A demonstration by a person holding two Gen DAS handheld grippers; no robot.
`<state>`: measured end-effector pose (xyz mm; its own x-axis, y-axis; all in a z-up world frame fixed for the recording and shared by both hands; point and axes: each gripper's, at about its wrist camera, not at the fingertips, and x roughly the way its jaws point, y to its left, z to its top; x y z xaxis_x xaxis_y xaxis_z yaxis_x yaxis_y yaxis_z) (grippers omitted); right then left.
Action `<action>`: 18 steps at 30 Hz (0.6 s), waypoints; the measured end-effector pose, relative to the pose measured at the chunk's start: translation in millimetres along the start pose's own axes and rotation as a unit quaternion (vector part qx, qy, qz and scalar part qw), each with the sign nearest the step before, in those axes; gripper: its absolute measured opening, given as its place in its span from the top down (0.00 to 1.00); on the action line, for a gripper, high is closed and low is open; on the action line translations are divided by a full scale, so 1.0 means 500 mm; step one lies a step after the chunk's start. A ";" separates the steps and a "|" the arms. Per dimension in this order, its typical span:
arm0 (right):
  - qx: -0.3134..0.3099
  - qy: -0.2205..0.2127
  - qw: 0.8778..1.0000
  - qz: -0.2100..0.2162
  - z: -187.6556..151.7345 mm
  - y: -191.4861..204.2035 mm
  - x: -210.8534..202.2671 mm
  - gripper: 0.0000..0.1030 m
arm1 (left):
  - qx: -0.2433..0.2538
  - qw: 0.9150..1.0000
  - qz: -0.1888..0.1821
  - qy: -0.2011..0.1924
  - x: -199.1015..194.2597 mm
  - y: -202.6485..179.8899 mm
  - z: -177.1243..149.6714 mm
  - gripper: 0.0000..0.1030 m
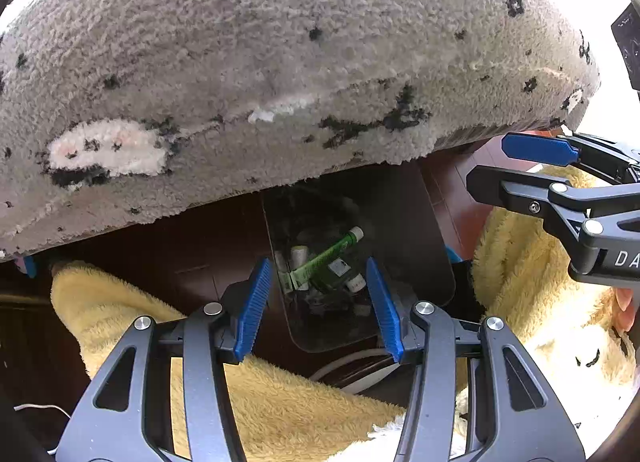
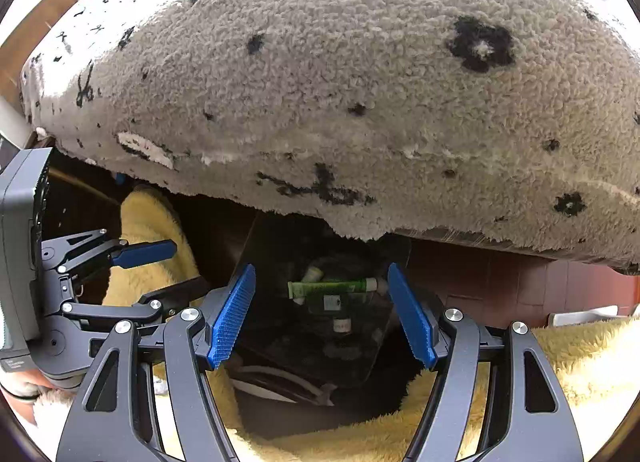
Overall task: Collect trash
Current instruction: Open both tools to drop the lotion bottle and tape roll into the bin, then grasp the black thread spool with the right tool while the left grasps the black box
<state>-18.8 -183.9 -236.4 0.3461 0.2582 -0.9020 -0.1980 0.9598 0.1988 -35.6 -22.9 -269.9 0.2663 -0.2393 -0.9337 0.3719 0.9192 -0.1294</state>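
A big grey speckled rug fills the space above and ahead of both claws, and a dark bin sits below them between yellow fleece folds. The left gripper and right gripper both gape part-open and empty over the bin. Inside lies a green tube among small bottles, so a drop looks finished; next calls for backing out towards more trash.

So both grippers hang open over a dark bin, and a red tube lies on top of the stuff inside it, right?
Nearly. The tube is green with a white cap, not red; the right wrist view shows it lying across the bin. The rest holds: the left gripper and right gripper are both open above it.
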 end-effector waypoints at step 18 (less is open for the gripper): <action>0.001 -0.205 0.976 -0.071 0.195 -0.073 -0.201 0.28 | -0.016 0.981 0.089 -0.170 -0.215 0.087 0.165 0.23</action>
<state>42.9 -234.1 -115.8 0.7073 0.1442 -0.6921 -0.1190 0.9893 0.0845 25.5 17.0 -147.7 0.6081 -0.1595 -0.7777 0.2656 0.9640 0.0100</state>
